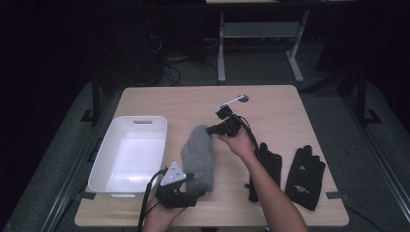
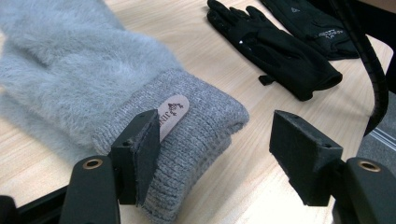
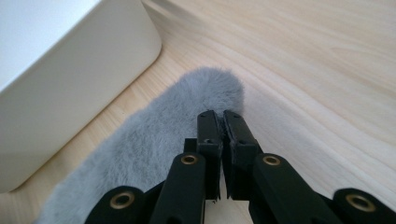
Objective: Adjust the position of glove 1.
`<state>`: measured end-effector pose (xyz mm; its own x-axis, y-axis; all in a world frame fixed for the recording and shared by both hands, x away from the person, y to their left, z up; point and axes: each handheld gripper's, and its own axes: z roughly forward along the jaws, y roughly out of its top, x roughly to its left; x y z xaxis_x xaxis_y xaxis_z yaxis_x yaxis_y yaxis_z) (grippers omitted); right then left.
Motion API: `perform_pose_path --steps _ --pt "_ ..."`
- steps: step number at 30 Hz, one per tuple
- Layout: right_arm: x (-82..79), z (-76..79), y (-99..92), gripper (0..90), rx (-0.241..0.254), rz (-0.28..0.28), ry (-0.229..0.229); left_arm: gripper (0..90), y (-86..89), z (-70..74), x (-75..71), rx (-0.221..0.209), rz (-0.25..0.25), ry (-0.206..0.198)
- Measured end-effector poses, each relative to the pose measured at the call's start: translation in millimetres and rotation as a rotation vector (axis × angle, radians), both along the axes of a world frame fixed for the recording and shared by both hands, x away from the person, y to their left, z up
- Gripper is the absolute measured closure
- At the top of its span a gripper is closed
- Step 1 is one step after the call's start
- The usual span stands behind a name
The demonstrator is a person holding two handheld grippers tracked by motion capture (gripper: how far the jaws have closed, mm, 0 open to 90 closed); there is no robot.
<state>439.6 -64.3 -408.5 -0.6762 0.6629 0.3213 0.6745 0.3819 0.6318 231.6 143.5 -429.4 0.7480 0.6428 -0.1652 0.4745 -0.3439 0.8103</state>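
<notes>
On counter, grey mitten not yet in bin: right claw pinches its tip, left claw wide around cuff.

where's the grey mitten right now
In the high view the grey mitten lies mid-table, just right of the white bin and left of the two black gloves.

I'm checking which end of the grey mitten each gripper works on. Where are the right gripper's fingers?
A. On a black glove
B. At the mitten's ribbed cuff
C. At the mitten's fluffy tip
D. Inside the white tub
C: in the right gripper view the right gripper has its fingers shut at the fluffy tip of the mitten, while the left gripper stands open around the ribbed cuff.
</notes>
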Motion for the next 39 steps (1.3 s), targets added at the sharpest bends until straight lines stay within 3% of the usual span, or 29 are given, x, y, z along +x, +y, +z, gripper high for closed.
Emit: perform_pose_path --steps 2,3,7,8,12,15,16,18,19,21,22,23,24,31,39 --pt "4.6 -7.1 5.9 74.8 0.01 -0.001 0.017 33.1 -0.1 -0.6 -0.6 -0.003 0.001 0.005" --pt "7.0 -10.7 7.2 62.6 0.017 -0.001 0.032 33.1 -0.1 -0.6 -0.6 -0.003 0.001 0.005" --pt "13.4 -25.7 11.4 36.9 0.035 0.02 0.134 33.1 -0.1 -0.6 -0.8 0.001 0.0 0.004" --pt "15.2 -29.3 12.2 34.0 0.039 0.019 0.165 33.1 0.0 -0.6 -0.6 -0.001 0.0 0.005" --pt "19.0 -37.5 13.5 30.4 0.062 0.021 0.206 33.1 0.5 -0.5 -0.4 0.002 0.0 0.009" --pt "20.3 -40.8 13.8 31.0 0.072 0.023 0.235 33.1 0.3 -0.6 -0.5 0.003 0.0 0.007" --pt "21.1 -44.5 13.8 36.7 0.085 0.025 0.273 33.1 0.3 -0.6 -0.5 0.003 0.0 0.008" --pt "21.8 -46.9 13.6 40.4 0.09 0.031 0.279 33.1 0.3 -0.6 -0.5 0.003 0.0 0.008" --pt "22.0 -50.0 13.0 56.8 0.124 0.044 0.32 33.1 0.8 -0.5 -0.3 0.004 0.0 0.007" --pt "21.1 -50.1 12.8 61.8 0.13 0.046 0.312 33.1 1.1 -0.4 -0.1 0.002 0.0 0.008" --pt "20.0 -49.9 12.6 70.5 0.138 0.05 0.304 33.0 1.3 -0.2 0.2 -0.002 -0.001 0.009" --pt "20.0 -49.9 12.6 70.5 0.138 0.05 0.304 33.0 1.3 -0.2 0.2 -0.002 -0.001 0.009" --pt "17.5 -46.4 11.4 75.0 0.133 0.064 0.277 32.9 2.0 0.4 0.5 -0.009 -0.002 0.012" --pt "8.1 -33.7 -5.1 77.5 0.125 0.07 0.214 29.2 5.4 6.0 1.3 -0.056 0.01 0.037" --pt "-5.7 -23.5 -35.4 77.5 0.096 0.053 0.176 26.6 0.8 11.5 8.1 -0.06 0.012 0.053"
